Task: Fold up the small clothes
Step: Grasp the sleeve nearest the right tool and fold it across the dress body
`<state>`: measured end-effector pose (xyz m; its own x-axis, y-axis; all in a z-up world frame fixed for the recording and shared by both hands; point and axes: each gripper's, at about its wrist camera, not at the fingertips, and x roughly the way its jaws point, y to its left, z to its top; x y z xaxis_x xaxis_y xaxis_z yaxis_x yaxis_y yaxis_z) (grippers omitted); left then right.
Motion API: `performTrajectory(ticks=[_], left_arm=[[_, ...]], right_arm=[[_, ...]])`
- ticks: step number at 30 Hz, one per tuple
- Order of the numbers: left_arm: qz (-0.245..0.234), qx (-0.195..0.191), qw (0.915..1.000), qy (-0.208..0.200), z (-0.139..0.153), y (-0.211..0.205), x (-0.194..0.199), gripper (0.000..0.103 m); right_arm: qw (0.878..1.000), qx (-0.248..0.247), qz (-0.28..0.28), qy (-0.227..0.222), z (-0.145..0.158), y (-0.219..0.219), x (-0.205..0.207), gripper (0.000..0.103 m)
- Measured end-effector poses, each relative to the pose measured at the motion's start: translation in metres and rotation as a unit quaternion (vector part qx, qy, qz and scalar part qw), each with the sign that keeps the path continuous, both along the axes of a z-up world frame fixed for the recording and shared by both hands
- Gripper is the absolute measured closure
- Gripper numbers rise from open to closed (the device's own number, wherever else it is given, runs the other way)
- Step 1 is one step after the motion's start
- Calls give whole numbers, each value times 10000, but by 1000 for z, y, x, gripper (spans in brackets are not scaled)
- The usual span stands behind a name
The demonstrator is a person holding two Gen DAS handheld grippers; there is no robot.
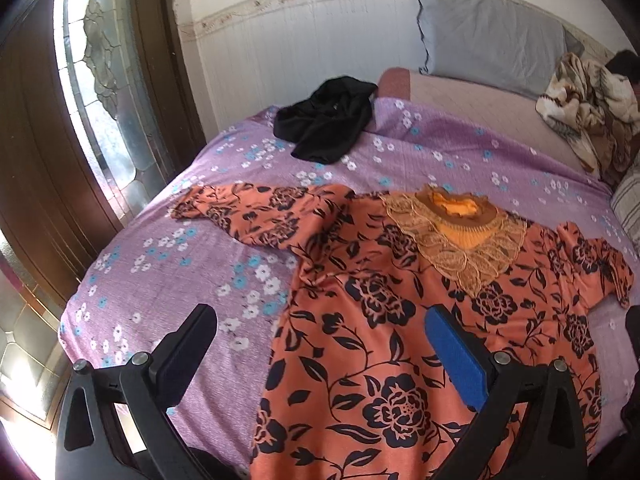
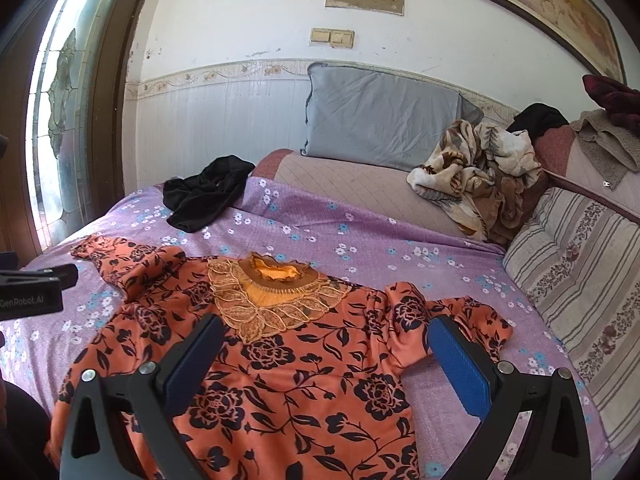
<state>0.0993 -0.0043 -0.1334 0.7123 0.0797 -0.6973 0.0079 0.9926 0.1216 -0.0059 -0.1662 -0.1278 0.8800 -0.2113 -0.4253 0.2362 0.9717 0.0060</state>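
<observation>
An orange dress with black flowers (image 1: pixel 384 320) (image 2: pixel 280 380) lies spread flat, front up, on the purple flowered bedsheet (image 1: pixel 180 272) (image 2: pixel 360 232). Its gold lace collar (image 1: pixel 456 236) (image 2: pixel 272 296) points toward the wall, with both sleeves stretched out sideways. My left gripper (image 1: pixel 320 320) hovers open over the dress's left edge, nothing between its fingers. My right gripper (image 2: pixel 324 328) hovers open over the chest and the right sleeve (image 2: pixel 448 320). The left gripper's body (image 2: pixel 36 288) shows at the left rim of the right wrist view.
A crumpled black garment (image 1: pixel 328 124) (image 2: pixel 204 196) lies at the far side of the sheet. A grey pillow (image 2: pixel 380 120) leans on the wall, beside a brown patterned blanket (image 2: pixel 480 168). A striped cushion (image 2: pixel 580 280) borders the right side. A glass door (image 1: pixel 100 100) stands left.
</observation>
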Motion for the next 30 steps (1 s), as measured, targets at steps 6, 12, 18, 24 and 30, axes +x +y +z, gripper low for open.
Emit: performTrajectory(ticks=[6, 12, 18, 24, 30], left_arm=[[-427, 435, 9952, 760, -79, -46, 49, 0], [-758, -114, 9901, 1172, -124, -48, 62, 0], [-764, -143, 9895, 1222, -124, -47, 59, 0], [-700, -96, 9899, 1227, -124, -43, 64, 0], [-686, -101, 9894, 1276, -126, -43, 66, 0]], right_arm=[[9953, 585, -397, 658, -44, -70, 28, 0], [9569, 2576, -857, 1028, -81, -184, 44, 0], [9256, 3307, -1542, 1004, -104, -278, 60, 11], [9431, 2576, -1401, 1569, -119, -295, 119, 12], [9176, 2553, -1819, 2444, -167, -315, 156, 69]])
